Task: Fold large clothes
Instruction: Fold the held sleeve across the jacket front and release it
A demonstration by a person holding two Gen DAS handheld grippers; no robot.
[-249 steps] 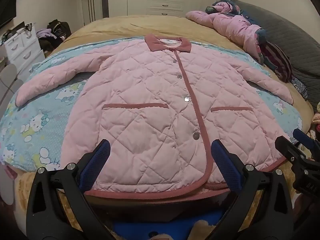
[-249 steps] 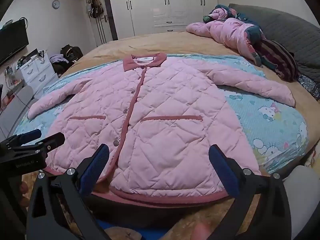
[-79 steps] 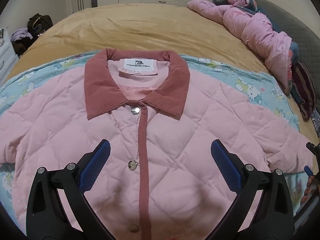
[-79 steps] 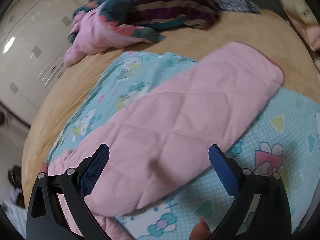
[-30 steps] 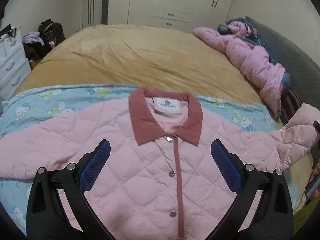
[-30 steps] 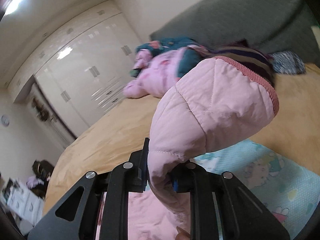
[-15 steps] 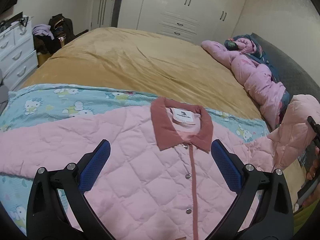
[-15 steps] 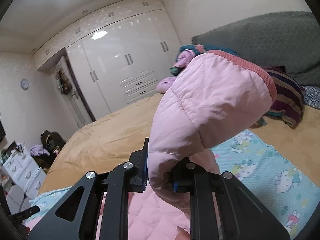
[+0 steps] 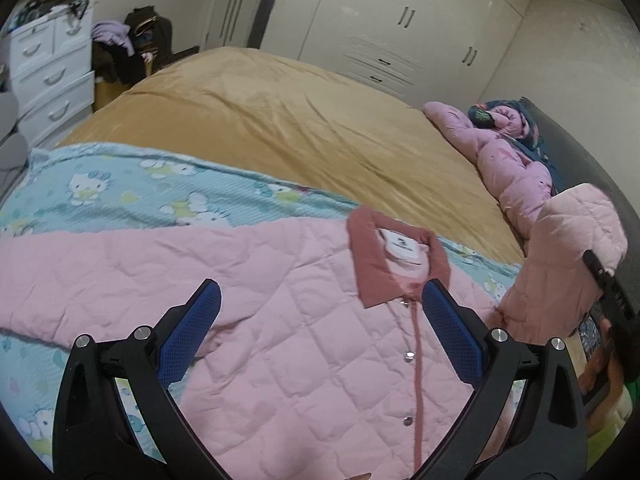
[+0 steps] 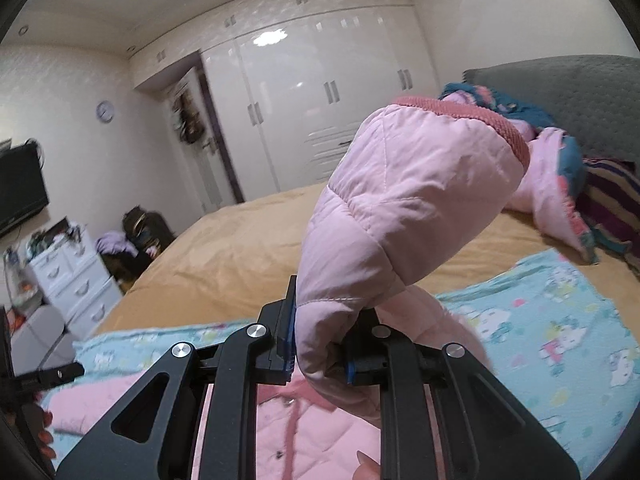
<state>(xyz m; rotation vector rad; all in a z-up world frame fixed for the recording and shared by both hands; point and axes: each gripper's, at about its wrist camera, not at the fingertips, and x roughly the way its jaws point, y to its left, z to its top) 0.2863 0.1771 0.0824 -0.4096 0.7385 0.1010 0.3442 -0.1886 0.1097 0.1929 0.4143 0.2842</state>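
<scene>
Your right hand-held gripper [image 10: 320,354] is clamped on the sleeve [image 10: 404,208] near its cuff, lifted clear of the bed [image 9: 280,120] so it can swing across the jacket [image 9: 280,320] for the first fold. The jacket body lies flat, buttoned, just below and ahead of your left hand-held gripper [image 9: 320,330], on the blue blanket [image 9: 120,184]. Left hand-held gripper hovers with fingers spread wide, holding nothing, probably ready to pin the chest near the collar [image 9: 372,276] while the sleeve comes over.

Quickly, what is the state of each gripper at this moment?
Left gripper: open, holding nothing, above the pink jacket.
Right gripper: shut on the jacket's sleeve, lifted off the bed.
</scene>
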